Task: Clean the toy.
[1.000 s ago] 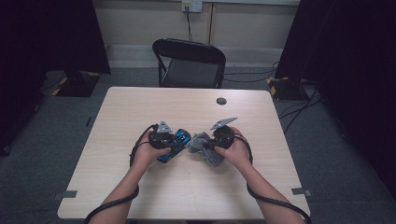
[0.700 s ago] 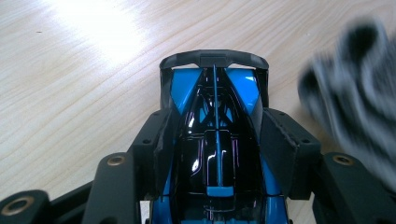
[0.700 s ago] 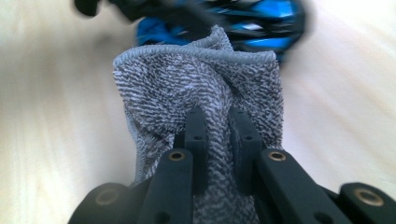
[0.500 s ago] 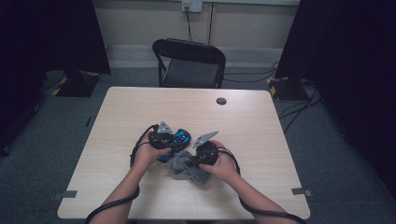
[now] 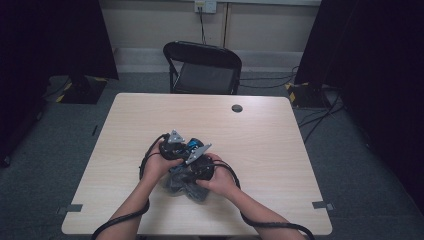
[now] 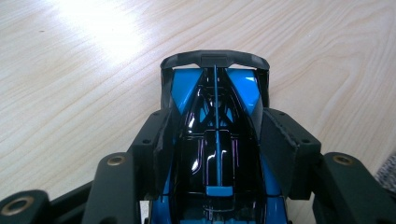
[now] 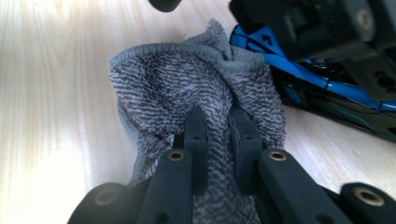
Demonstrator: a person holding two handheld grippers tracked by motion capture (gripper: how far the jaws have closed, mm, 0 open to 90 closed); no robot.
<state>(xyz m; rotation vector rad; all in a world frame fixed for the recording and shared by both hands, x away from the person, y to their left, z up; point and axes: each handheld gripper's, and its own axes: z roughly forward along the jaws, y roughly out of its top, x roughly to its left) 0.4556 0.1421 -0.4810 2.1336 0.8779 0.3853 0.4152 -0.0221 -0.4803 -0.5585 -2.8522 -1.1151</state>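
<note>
Your left gripper [image 6: 212,140] is clamped on the sides of the glossy blue-and-black toy racing car [image 6: 215,135], holding it steady just above the pale wooden table [image 6: 84,70] so its shell can be wiped. Your right gripper [image 7: 218,128] is pinched tight on a bunched grey terry cloth [image 7: 187,88], whose folds touch the car's side, probably ready for rubbing.

Your forearms are bare, no sleeves. Your black left gripper [image 5: 176,148] and black right gripper [image 5: 200,162] each carry a grey three-cornered plate, brass-ringed screw holes along the jaws, and a trailing black cable.
</note>
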